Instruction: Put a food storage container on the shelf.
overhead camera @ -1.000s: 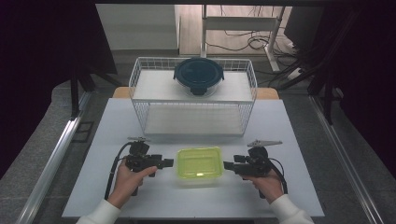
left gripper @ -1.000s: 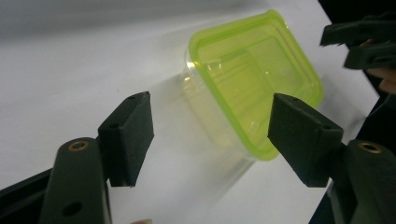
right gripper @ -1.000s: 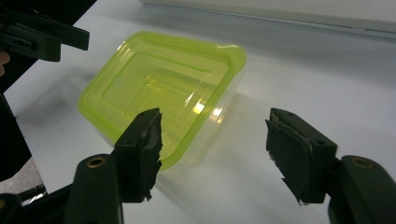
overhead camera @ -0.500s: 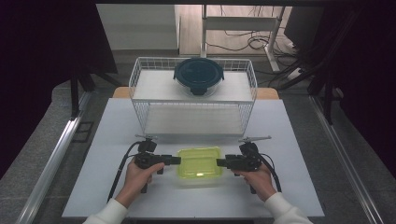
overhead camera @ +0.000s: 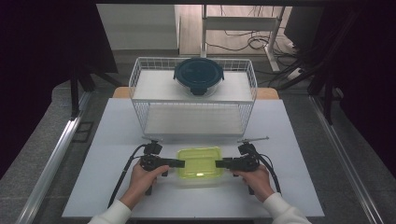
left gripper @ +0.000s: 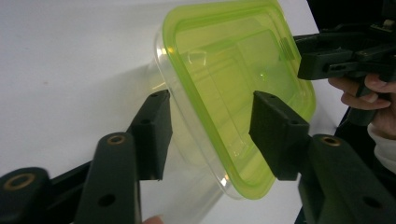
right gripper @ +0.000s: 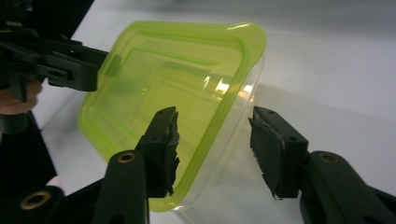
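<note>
Both grippers moved in: 1 green-lid container (overhead camera: 200, 162), 2 jaws closing astride.

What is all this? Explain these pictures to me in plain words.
There is no machine here: a person works two hand-held tools, the left gripper and the right gripper. The wide picture comes from a camera above the white table. The other two come from cameras riding on each gripper, looking along its black fingers. On the table lie a clear box with a green lid and, behind it, a wire basket holding a round dark-lidded bowl. Each gripper's fingers have just been closing and now straddle one end of the box. They do not seem to press on it yet, so nothing is held.
</note>
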